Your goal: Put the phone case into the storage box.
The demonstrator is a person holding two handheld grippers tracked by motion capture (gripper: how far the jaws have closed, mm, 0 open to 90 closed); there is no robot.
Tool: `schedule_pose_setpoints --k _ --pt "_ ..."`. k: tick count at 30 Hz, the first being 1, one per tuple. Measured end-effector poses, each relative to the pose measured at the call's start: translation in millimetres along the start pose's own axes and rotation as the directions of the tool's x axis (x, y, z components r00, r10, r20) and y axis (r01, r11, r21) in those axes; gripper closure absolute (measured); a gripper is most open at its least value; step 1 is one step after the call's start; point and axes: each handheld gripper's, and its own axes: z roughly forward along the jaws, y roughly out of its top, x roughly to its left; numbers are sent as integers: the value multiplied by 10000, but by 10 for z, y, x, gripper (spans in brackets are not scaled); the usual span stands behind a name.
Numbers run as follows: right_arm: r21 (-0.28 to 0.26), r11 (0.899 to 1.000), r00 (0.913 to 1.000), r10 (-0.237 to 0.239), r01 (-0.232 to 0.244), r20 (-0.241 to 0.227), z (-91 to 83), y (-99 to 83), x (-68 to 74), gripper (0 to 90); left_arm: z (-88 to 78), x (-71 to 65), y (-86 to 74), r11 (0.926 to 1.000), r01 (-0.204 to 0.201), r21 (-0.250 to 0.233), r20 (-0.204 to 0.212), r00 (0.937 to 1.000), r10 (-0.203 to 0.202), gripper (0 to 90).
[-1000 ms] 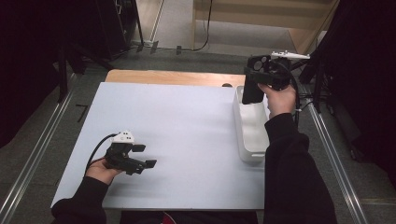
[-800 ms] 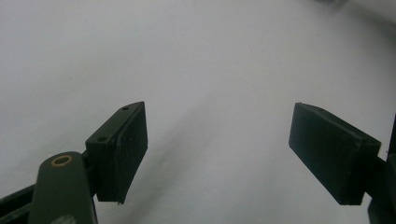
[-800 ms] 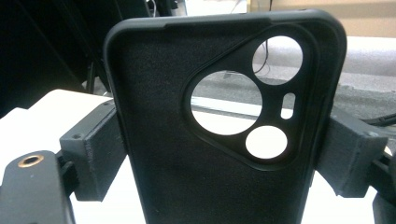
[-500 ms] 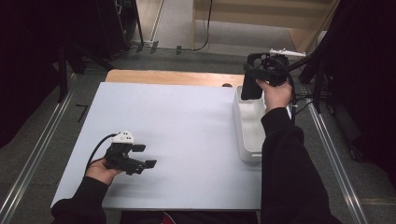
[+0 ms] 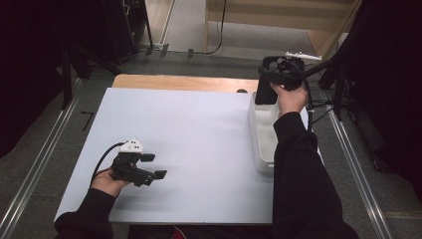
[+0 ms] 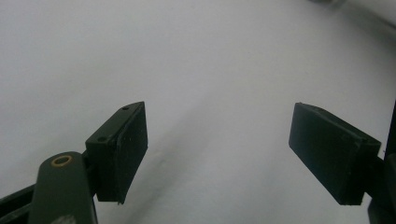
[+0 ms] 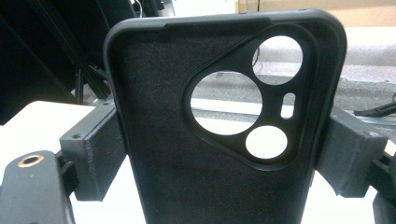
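Observation:
A black phone case (image 7: pixel 219 126) with a cut-out for camera lenses stands upright between the jaws of my right gripper (image 7: pixel 224 158), which is shut on its two long edges. From above, that right gripper (image 5: pixel 271 82) holds the phone case (image 5: pixel 263 93) over the far end of a white tray (image 5: pixel 260 134) at the table's right side. My left gripper (image 5: pixel 154 167) rests low over the white table (image 5: pixel 199 144) at the near left, open. Its own view shows the left gripper (image 6: pixel 217 154) with wide-apart jaws and nothing between them.
A strip of bare wooden tabletop (image 5: pixel 179 82) runs along the far edge of the white sheet. Metal rails (image 5: pixel 45 159) lie on the floor on both sides, and cables (image 5: pixel 323 104) lie on the floor at the right. A dark curtain stands at the far right.
My right gripper has shifted left and a little toward the far end of the tray with the phone case. The left gripper has stayed where it was.

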Motion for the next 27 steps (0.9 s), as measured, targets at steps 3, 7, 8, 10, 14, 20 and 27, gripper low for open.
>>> schedule_pose_setpoints --k 3,7,8,10,14,20,27 --pt "-81 9999 9999 72 -71 138 44 -29 -8 118 3 0 -2 10000 -22 -47 24 10000 22 192" --pt "-119 9999 9995 45 -41 301 93 -41 -23 118 -1 4 -2 10000 -48 -69 -1 10000 48 192" --pt "-103 9999 9994 50 -46 342 105 -47 -27 118 -5 2 1 10000 -9 -11 -18 10000 9 192" --pt "-29 10000 9992 46 -45 396 131 -60 -34 118 -6 3 0 10000 -30 -20 -24 10000 30 192" --pt "18 10000 9988 24 -25 482 178 -90 -38 117 -5 4 -3 9999 -26 -112 11 10000 26 192" --pt "45 10000 9986 48 -51 519 237 -136 -44 117 -5 6 -4 9999 -30 -107 4 10000 31 192" --pt "-47 9999 9977 99 -96 665 281 -199 -70 117 -5 7 -4 9999 -23 -114 9 10000 24 192"
